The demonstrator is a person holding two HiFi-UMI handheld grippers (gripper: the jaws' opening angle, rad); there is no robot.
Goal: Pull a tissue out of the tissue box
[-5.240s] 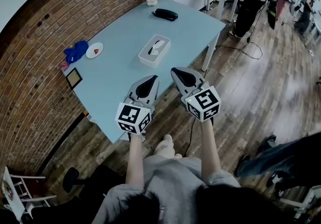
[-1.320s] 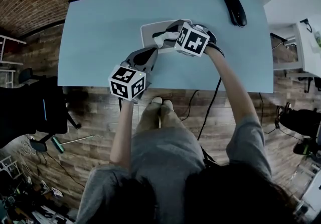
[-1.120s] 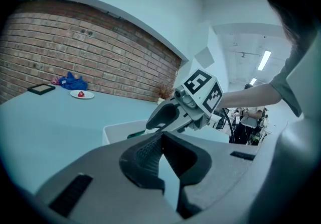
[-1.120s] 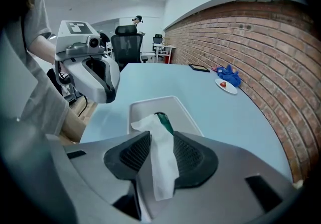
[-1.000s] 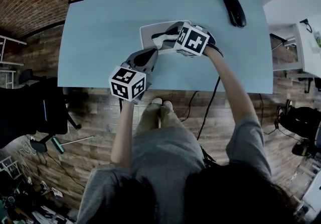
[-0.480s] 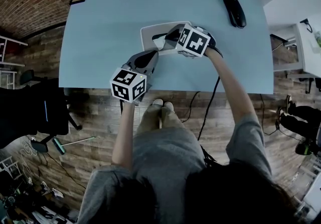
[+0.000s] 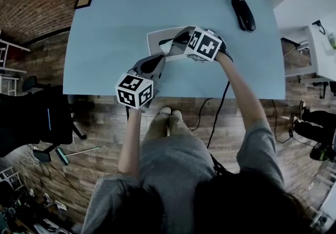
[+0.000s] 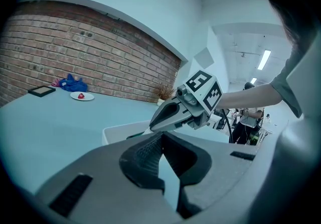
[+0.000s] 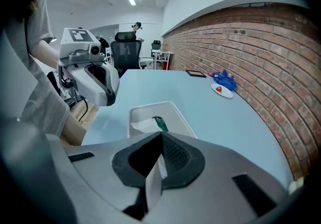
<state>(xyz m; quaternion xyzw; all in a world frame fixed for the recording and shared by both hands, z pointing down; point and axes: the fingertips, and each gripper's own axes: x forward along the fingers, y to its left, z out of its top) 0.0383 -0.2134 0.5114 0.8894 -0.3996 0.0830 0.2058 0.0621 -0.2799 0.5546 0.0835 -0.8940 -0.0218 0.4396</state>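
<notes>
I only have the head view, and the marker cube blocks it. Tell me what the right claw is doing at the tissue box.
Observer: In the right gripper view, the right claw is shut on a white tissue; a strip of it runs between the jaws.
Operator: Now check the other side.
Observer: The left gripper view shows the left claw shut with nothing in it, and the tissue box lies beyond its tips.
</notes>
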